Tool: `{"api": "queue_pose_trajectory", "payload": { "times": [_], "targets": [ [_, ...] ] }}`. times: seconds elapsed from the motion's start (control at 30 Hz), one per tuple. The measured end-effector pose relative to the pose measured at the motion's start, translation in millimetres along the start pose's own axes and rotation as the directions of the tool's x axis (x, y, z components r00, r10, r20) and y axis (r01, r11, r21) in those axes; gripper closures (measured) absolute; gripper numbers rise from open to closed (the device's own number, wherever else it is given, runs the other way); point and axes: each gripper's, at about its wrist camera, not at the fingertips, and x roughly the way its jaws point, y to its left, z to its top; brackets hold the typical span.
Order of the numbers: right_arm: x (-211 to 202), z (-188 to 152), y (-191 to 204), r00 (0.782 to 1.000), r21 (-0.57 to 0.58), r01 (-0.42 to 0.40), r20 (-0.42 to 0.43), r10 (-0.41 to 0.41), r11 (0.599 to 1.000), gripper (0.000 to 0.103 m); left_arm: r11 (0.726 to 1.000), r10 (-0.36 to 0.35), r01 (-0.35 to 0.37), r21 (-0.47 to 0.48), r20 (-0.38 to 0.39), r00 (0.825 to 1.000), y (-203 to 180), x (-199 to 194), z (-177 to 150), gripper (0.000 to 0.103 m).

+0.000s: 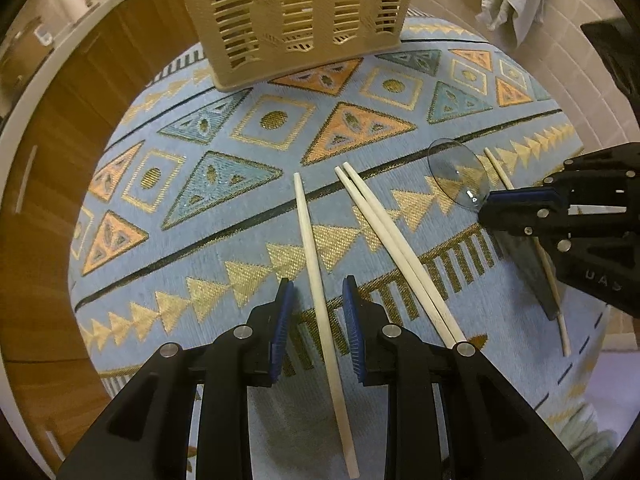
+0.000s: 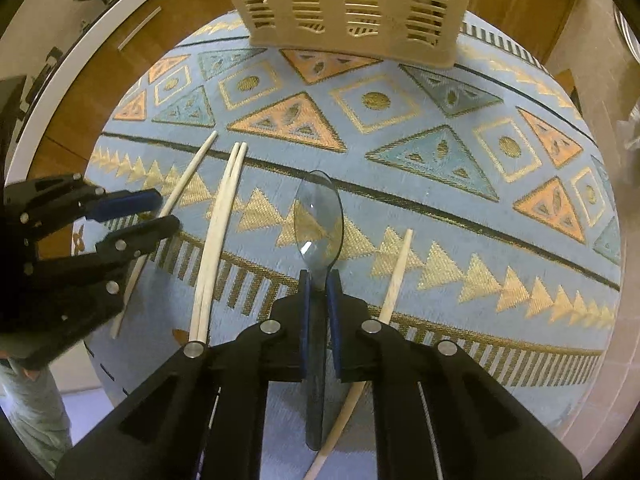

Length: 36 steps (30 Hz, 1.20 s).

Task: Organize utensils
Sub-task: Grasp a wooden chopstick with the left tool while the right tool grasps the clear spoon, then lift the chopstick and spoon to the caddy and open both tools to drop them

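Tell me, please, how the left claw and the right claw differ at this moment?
The left claw stands open, while the right claw is shut on the clear spoon.

The left claw straddles a single chopstick without its pads pressing it; the right claw pinches the spoon at its neck.

The spoon's bowl juts beyond the right claw; the chopstick runs on past the left claw's tips.

Both point down at the patterned cloth, facing the slotted basket.

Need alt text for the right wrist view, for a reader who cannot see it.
The right claw is shut on the handle of a clear plastic spoon lying on a patterned blue cloth. Four pale chopsticks lie around it, a slatted beige utensil basket stands beyond, and the left claw enters from the left.
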Motion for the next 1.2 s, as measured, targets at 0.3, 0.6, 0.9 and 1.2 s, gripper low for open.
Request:
{"api": "queue_pose_trajectory", "payload": {
  "times": [0.3,0.6,0.9,1.2],
  "targets": [
    [3,2,14,0.999,-0.052,0.046,-0.012,-0.046,0.998,0.095,0.997,0.035,-0.029,0.070,-0.085,0.996,-2,7,16,0.089],
    [-17,-2,2,0.994,-0.043,-0.055,0.088,0.059,0.998,0.101,0.991,-0.067,0.083,-0.108,0.145,0.987,26,-16,21,0.100],
    [-83,7,-2,0.917,-0.101,-0.149,0.358,0.176,0.984,0.101,0.967,-0.004,0.155,-0.203,0.594,0.804,41,-99,15,0.100],
    [-166,41,-13,0.718,-0.134,-0.133,0.670,0.188,0.982,0.101,0.953,0.108,0.196,-0.232,0.863,0.494,31,-172,44,0.100]
  ]
}}
